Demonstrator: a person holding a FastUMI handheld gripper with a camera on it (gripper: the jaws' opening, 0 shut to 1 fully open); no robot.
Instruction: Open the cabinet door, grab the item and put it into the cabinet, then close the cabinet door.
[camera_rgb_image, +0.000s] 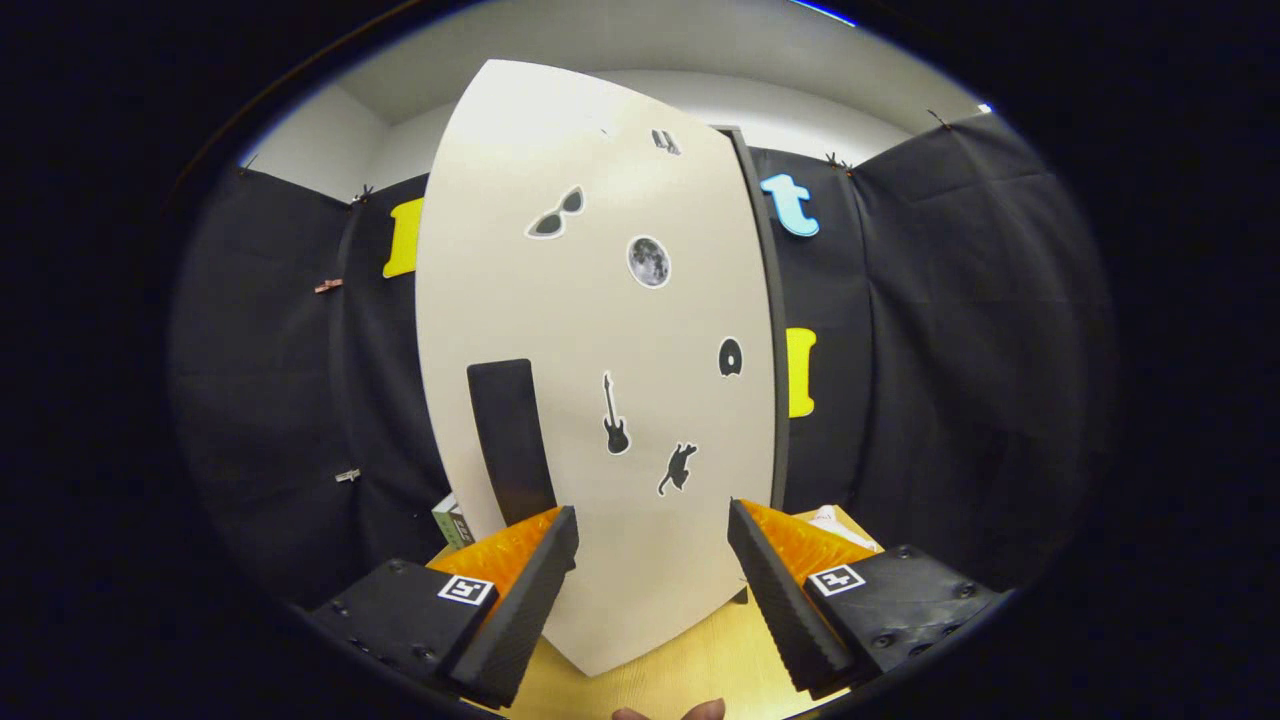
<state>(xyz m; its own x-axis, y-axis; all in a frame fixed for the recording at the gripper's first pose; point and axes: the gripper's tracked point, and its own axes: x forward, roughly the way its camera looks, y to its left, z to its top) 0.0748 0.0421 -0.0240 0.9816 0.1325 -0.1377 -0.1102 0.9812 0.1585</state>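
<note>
**Gripper held open, nothing between its fingers**

The gripper (652, 560) points forward and level. Its jaws stand wide apart and grip nothing. Both fingers (520, 605) are black with ribbed inner faces and run from near to far, drawing slightly together toward their tips. Each is backed by an orange part and a black block bearing a square marker. The left and right fingers sit at the same height. At the near edge, the tips of a person's hand (670, 712) show.
</note>
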